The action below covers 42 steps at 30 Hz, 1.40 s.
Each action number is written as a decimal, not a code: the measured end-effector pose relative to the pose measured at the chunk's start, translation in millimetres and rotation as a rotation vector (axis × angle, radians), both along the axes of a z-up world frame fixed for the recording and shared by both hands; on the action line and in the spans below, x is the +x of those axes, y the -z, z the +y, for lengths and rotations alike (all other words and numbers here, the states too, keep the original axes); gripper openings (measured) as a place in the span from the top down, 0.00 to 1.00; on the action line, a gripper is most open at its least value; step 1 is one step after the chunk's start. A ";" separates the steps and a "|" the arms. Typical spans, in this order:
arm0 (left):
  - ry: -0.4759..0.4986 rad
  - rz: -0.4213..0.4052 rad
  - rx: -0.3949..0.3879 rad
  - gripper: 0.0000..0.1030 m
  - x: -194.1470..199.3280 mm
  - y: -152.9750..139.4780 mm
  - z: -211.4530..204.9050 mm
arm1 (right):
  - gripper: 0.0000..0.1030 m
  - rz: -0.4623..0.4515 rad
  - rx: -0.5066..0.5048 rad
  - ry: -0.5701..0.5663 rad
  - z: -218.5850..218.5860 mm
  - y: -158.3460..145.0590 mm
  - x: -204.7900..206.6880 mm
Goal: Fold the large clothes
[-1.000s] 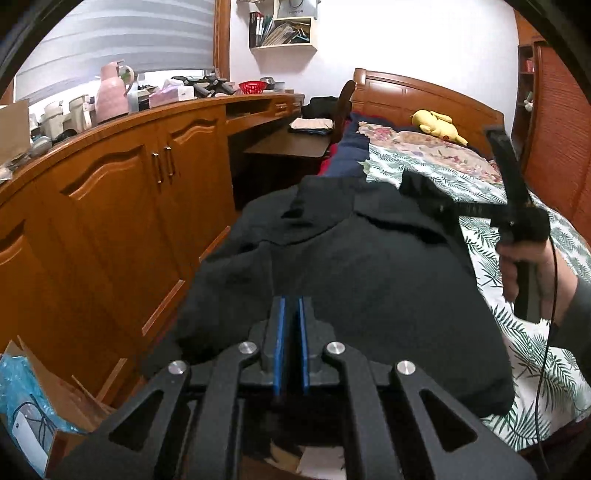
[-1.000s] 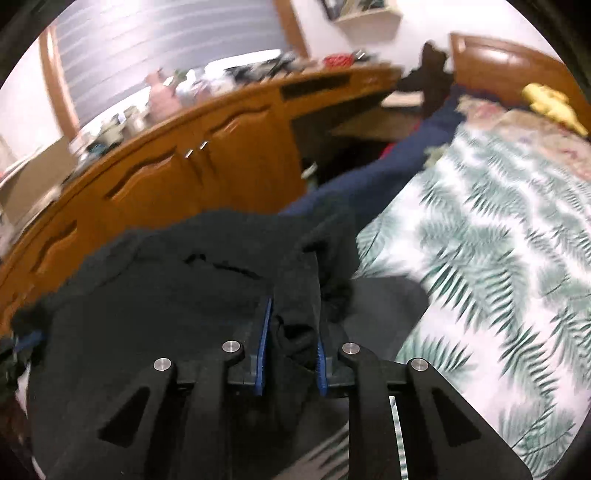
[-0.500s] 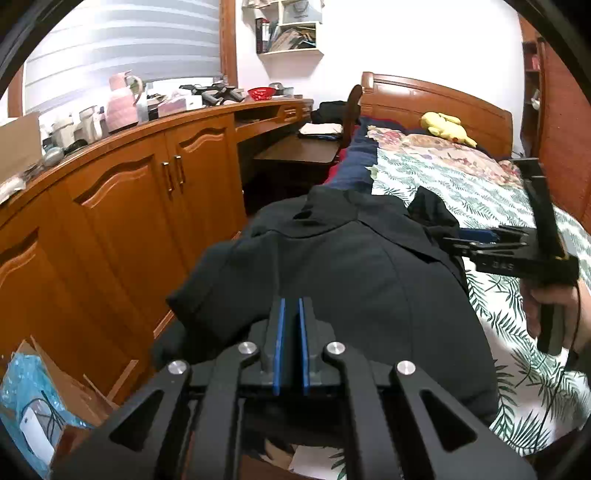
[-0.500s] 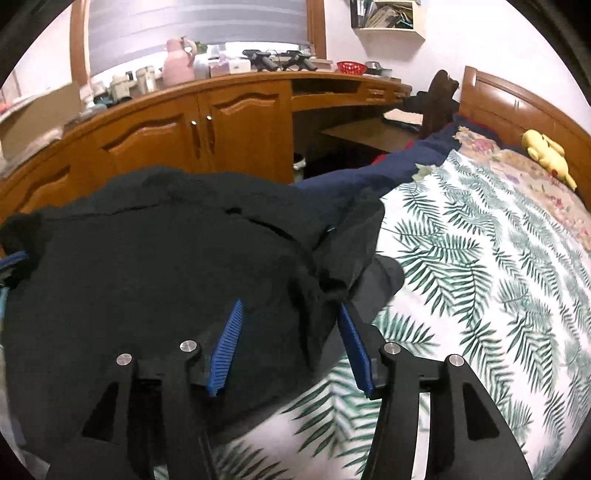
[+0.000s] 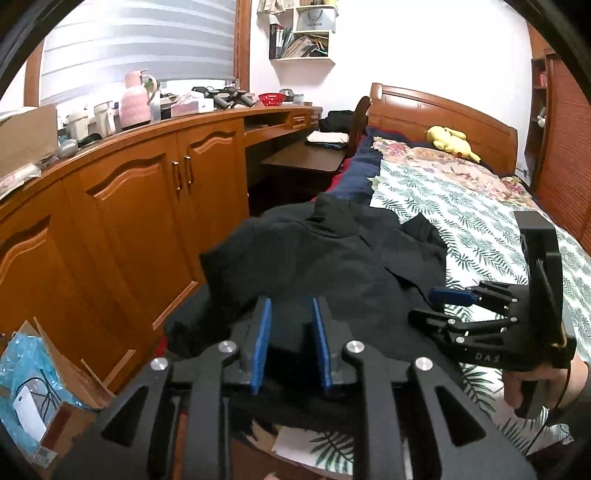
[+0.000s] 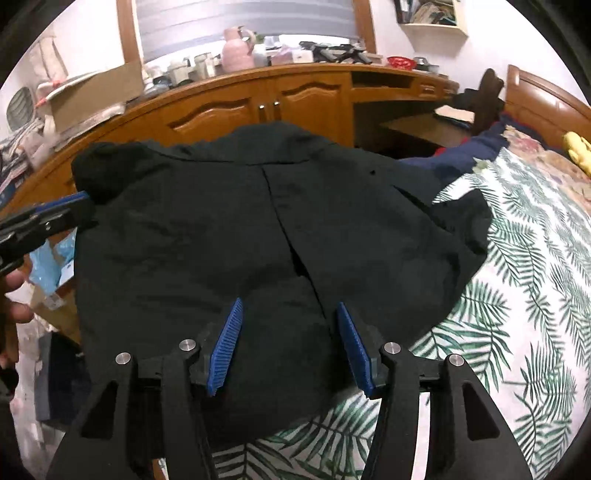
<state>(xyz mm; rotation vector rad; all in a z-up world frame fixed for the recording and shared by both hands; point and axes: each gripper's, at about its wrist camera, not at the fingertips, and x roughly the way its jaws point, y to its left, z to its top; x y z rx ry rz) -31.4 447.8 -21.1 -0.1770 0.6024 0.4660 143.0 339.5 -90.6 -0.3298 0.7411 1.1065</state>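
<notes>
1. A home bedroom: a bed (image 5: 480, 206) with a wooden headboard (image 5: 443, 114) and a fern-print sheet (image 6: 535, 277) fills the right side.
2. A yellow plush toy (image 5: 450, 142) lies near the headboard.
3. Wooden cabinets (image 5: 147, 206) run along the left wall, their top cluttered with a pink jug (image 5: 136, 99) and household items.
4. A wall shelf (image 5: 303, 33) holds books; blinds (image 5: 129, 44) cover the window.
</notes>
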 end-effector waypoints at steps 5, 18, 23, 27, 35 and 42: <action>0.013 -0.018 0.018 0.79 -0.8 -10.9 -27.9 | 0.47 -0.052 -0.003 0.029 -44.2 -19.3 -8.2; 0.137 -0.054 0.074 0.79 31.5 -28.8 -146.1 | 0.16 -0.133 0.095 0.199 -225.7 -57.6 -28.1; 0.202 -0.059 0.076 0.79 49.2 -27.8 -199.4 | 0.16 -0.161 0.112 0.296 -289.1 -64.7 -30.3; 0.267 -0.054 0.042 0.79 65.1 -20.7 -243.6 | 0.16 -0.162 0.112 0.367 -334.2 -60.4 -32.9; 0.371 -0.037 0.015 0.78 90.1 -8.7 -329.2 | 0.16 -0.178 0.088 0.517 -414.6 -46.7 -39.3; 0.425 -0.043 0.017 0.78 91.9 -8.9 -387.0 | 0.16 -0.179 0.097 0.632 -471.5 -49.0 -51.7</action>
